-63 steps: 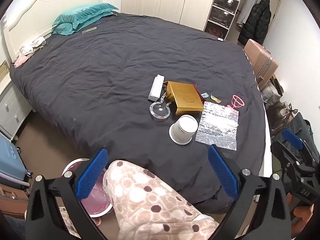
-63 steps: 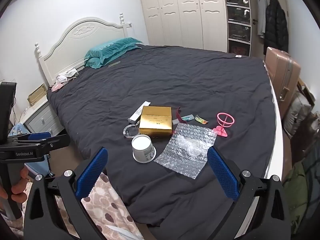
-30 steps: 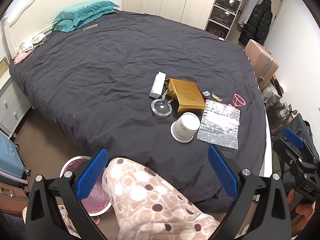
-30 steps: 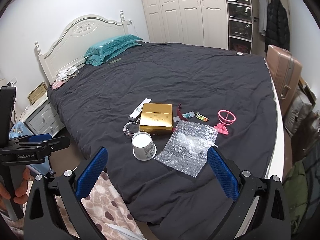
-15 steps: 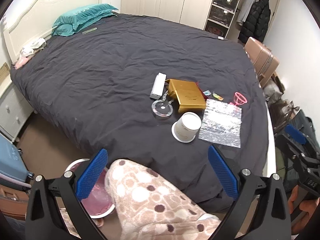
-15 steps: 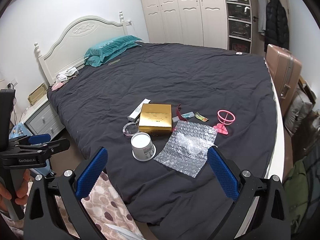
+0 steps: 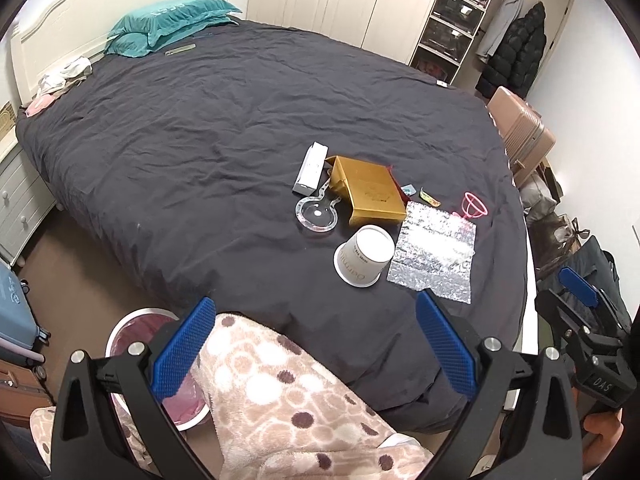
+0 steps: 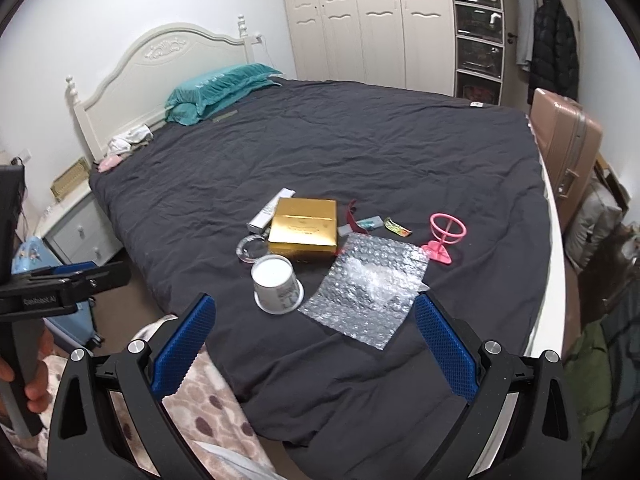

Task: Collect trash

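Note:
Trash lies on the dark bedspread: an upturned white paper cup, a bubble-wrap sheet, a gold box, a white carton, a clear plastic blister and small wrappers. The same cup, bubble wrap and gold box show in the right wrist view. A pink-lined trash bin stands on the floor by the bed. My left gripper is open and empty, short of the bed. My right gripper is open and empty, near the bed's edge.
A pink wire stand sits right of the wrappers. A spotted fleece leg is under the left gripper. A tan suitcase and bags stand right of the bed. A nightstand and blue case stand left.
Both views shift only slightly; the trash on the bed stays put and both grippers stay open.

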